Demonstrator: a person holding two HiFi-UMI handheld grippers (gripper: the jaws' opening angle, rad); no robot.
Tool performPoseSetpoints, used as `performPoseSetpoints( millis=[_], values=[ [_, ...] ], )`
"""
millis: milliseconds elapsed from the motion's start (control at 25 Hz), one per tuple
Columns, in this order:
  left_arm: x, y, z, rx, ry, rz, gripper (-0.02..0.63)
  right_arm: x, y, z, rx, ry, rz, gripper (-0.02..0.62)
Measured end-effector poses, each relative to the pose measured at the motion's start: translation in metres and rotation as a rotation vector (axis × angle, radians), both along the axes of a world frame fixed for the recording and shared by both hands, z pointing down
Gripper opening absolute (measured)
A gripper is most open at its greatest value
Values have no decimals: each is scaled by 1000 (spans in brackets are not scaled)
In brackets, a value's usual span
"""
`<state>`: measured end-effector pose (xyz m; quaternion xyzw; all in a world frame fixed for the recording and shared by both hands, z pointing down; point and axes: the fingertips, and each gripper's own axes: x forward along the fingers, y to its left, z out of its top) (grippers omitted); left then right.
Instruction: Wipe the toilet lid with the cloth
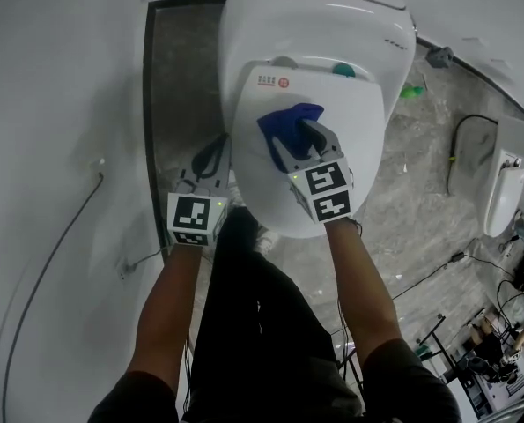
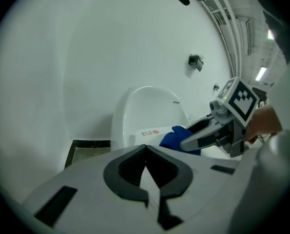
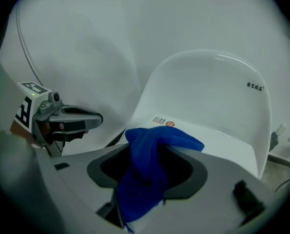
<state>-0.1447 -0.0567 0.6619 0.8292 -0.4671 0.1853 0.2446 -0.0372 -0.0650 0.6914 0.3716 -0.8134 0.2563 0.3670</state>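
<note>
A white toilet with its lid closed stands against the wall, seen from above in the head view. My right gripper is over the lid, shut on a blue cloth that bunches out past its tips; the cloth fills the space between its jaws in the right gripper view. My left gripper hangs beside the toilet's left rim, shut with nothing in it; its jaws meet in the left gripper view. The lid carries a small red label.
The toilet tank rises behind the lid. A dark floor strip runs along the left of the toilet. A cable trails over the white floor at left. Another white fixture and cables lie at right.
</note>
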Motion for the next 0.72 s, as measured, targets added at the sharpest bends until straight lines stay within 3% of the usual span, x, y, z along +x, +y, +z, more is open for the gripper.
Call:
performPoseSetpoints(
  millis=[160, 280, 400, 720],
  values=[
    [-5, 15, 16, -39, -16, -18, 11, 6, 11, 18, 31, 134, -67, 219],
    [3, 24, 17, -61, -4, -20, 11, 8, 7, 21, 49, 119, -33, 208],
    [9, 27, 14, -71, 7, -16, 11, 7, -3, 21, 68, 98, 10, 128],
    [-1, -7, 11, -30, -7, -34, 11, -24, -53, 25, 115, 113, -3, 112]
  ],
)
